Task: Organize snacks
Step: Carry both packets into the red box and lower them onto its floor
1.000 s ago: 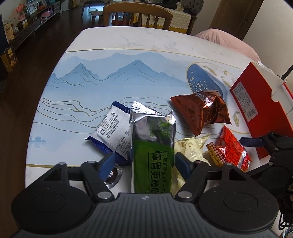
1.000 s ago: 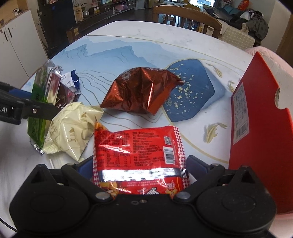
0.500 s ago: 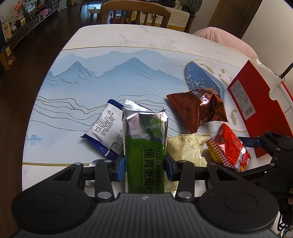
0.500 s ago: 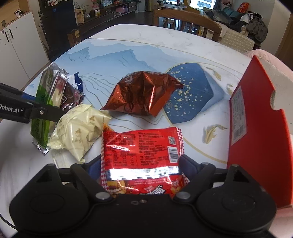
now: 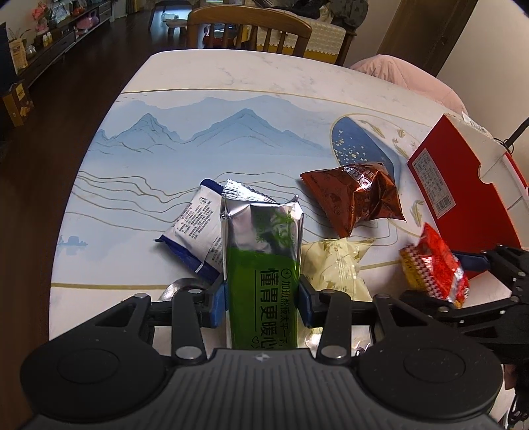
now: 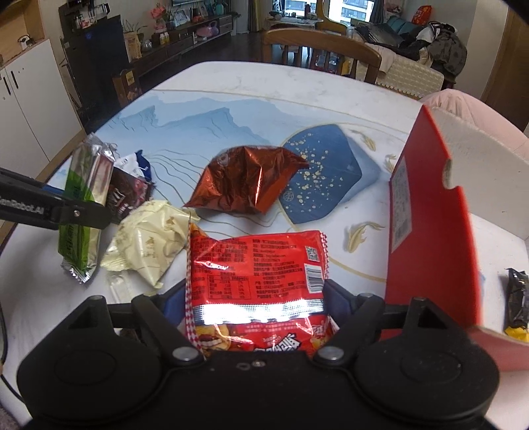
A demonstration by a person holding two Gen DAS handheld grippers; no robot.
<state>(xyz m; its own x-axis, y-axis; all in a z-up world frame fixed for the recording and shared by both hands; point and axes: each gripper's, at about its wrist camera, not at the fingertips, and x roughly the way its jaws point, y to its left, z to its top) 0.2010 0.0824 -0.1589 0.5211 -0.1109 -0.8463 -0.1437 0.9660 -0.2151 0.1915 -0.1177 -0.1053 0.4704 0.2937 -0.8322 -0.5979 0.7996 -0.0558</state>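
My left gripper is shut on a green and silver snack packet, its blue pads pressing both long sides; the packet stands on end above the table. My right gripper grips a red snack packet by its lower edges, jaws still closing, and holds it just off the table. The left wrist view shows this red packet at the right. An open red box stands right of it.
On the painted table lie a brown foil bag, a cream packet and a blue-white packet. A dark packet lies inside the box. A wooden chair stands at the far edge.
The left jaws closed onto the green packet. The right jaws narrowed onto the red packet and raised it a little off the table.
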